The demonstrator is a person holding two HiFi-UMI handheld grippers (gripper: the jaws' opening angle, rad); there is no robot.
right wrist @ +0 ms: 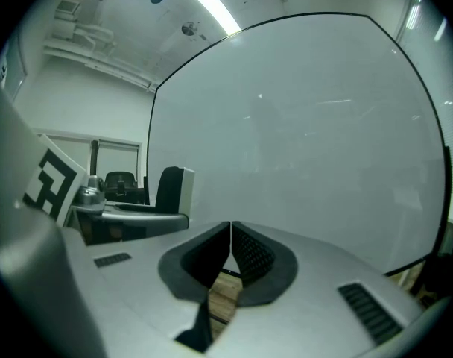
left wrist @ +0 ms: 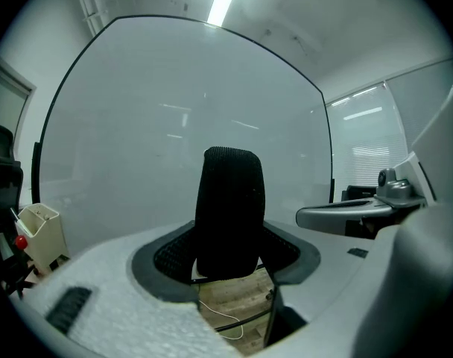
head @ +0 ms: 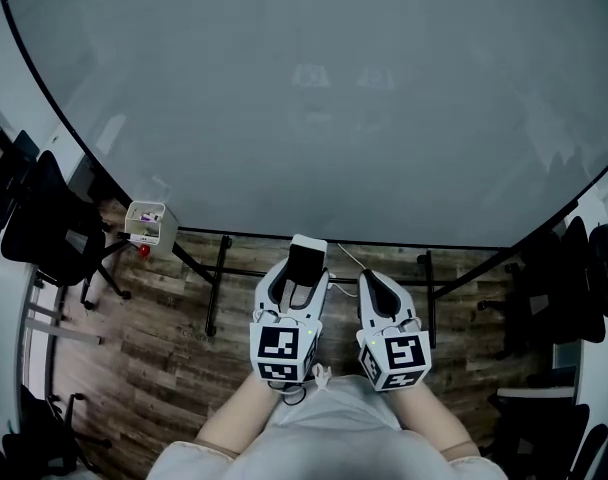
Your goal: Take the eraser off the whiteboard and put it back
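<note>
The eraser (head: pixel 306 262), white-backed with a black felt face (left wrist: pixel 229 211), stands upright between the jaws of my left gripper (head: pixel 302 274), which is shut on it. The eraser is held just off the large whiteboard (head: pixel 314 98), not touching it. The whiteboard (left wrist: pixel 174 125) fills the background behind the felt. My right gripper (head: pixel 377 288) hangs beside the left one, its jaws pressed together with nothing between them (right wrist: pixel 231 239). In the right gripper view the eraser (right wrist: pixel 173 189) shows at the left, in front of the whiteboard (right wrist: pixel 308 140).
A small white holder box (head: pixel 149 223) with a red knob hangs at the board's lower left (left wrist: pixel 42 230). The board's black stand legs (head: pixel 218 283) cross the wooden floor (head: pixel 164 338). Black office chairs stand at the left (head: pixel 44 228) and right (head: pixel 574 288).
</note>
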